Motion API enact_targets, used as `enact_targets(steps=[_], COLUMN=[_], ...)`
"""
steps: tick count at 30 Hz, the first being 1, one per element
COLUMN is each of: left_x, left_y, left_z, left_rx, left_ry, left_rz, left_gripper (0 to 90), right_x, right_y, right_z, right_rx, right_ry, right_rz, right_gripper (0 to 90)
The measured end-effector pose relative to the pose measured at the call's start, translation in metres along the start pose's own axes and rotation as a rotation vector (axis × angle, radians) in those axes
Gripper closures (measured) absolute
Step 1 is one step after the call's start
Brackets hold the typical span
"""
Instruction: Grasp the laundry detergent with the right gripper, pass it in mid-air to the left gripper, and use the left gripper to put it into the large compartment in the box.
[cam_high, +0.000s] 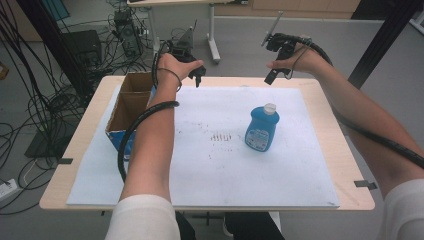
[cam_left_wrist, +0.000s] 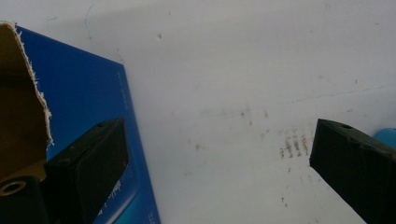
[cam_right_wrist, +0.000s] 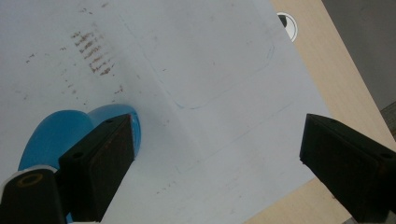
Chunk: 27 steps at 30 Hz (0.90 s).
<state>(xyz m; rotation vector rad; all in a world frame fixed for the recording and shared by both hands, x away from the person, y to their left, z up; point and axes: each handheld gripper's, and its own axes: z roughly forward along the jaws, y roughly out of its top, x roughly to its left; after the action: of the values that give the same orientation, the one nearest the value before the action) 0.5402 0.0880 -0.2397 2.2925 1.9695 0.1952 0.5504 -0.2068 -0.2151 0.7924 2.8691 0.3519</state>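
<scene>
High view: a blue plastic bottle with a white cap (cam_high: 262, 129) stands upright on the white sheet (cam_high: 210, 165), the left gripper (cam_high: 196, 75) and right gripper (cam_high: 276, 70) raised beyond it. Left gripper view: jaws spread, empty, beside a blue cardboard box (cam_left_wrist: 88, 98). Right gripper view: jaws spread, empty, bottle at lower left

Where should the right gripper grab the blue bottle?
Probably at the body just below the shoulder, coming down from the far side. The bottle stands upright on the white mat, its white cap narrow and likely slippery, with its flat faces offering the pads more contact. The right gripper hangs open beyond it, so that approach is shortest.
</scene>
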Motion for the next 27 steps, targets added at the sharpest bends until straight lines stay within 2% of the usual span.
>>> enact_targets(steps=[12, 18, 23, 27], left_x=[0.002, 0.003, 0.003, 0.002], left_y=[-0.002, -0.003, -0.004, -0.006], left_z=[-0.002, -0.003, -0.003, -0.003], left_rx=[0.002, 0.004, 0.004, 0.003], left_ry=[0.005, 0.007, 0.008, 0.004], left_rz=[0.001, 0.000, 0.002, 0.006], left_gripper=[5.1, 5.1, 5.1, 5.1], right_x=[0.003, 0.004, 0.003, 0.003], right_y=[0.000, -0.006, -0.018, -0.034], right_z=[-0.001, -0.006, -0.012, -0.018], right_rx=[-0.006, -0.010, -0.018, -0.016], right_ry=[0.000, 0.002, 0.001, 0.004], right_rz=[-0.014, -0.011, -0.004, 0.013], right_gripper=[9.7, 9.2, 8.9, 8.6])
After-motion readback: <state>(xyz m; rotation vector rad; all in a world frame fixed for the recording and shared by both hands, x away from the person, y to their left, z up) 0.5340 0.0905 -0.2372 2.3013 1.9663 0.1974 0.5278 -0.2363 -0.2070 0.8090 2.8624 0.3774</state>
